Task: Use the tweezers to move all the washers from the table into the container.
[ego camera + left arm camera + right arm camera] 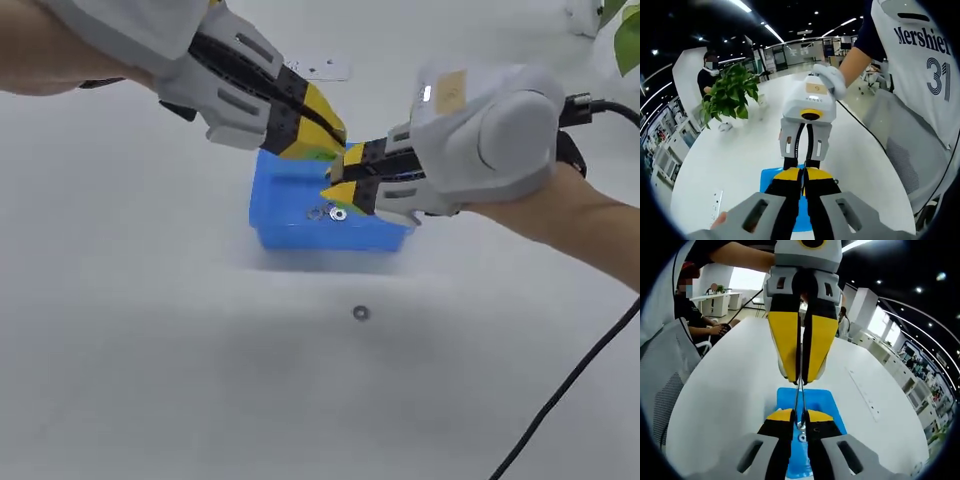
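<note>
Jaws of my left gripper [800,380] and right gripper [800,419] both clamp the springy tweezers [799,397] over the container [280,195]. The washer [361,313] on the table [150,350] looks light and slick, so I'd pinch its rim.

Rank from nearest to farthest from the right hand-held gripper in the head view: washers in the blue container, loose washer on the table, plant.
1. Washers in the container, just under the right hand-held gripper.
2. Loose washer, on the table, toward the person.
3. Plant, far top-right corner.
</note>
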